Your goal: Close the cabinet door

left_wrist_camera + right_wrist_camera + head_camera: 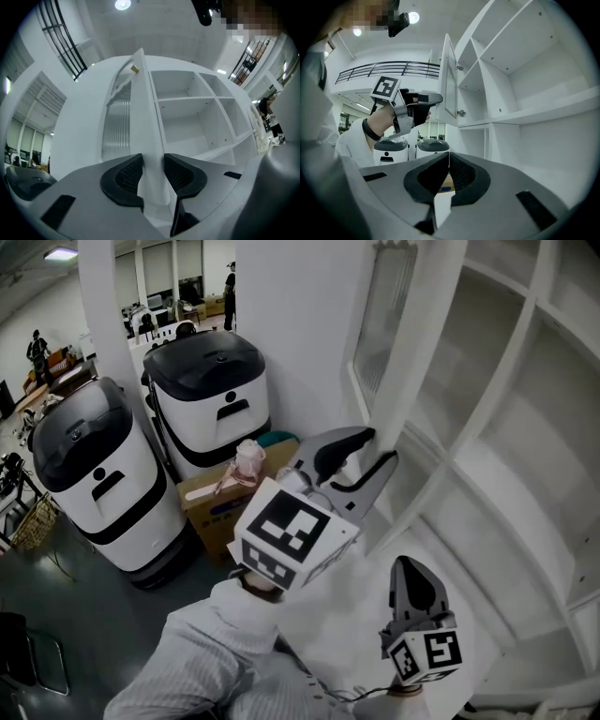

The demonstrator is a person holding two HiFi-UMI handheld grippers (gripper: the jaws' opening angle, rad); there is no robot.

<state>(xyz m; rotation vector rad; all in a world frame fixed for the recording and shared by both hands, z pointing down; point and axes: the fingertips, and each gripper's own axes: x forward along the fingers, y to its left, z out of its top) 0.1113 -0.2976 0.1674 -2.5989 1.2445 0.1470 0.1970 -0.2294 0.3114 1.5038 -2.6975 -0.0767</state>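
The white cabinet door (384,315) with its ribbed glass panel stands swung out from the open shelves (525,427). My left gripper (380,446) straddles the door's free edge (140,93), one jaw on each side. Its pads (129,173) lie close beside the edge with thin gaps, so it is open. From the right gripper view, the door (447,79) hangs on its hinges with the left gripper (433,104) at its outer edge. My right gripper (410,563) hovers lower, in front of the shelves, shut with nothing between its jaws (449,155).
Two white service robots with dark tops (89,474) (211,390) stand left of the cabinet. A cardboard box (220,498) with items on top sits against the wall below the door. Shelf compartments (187,98) stand empty. People stand in the far room.
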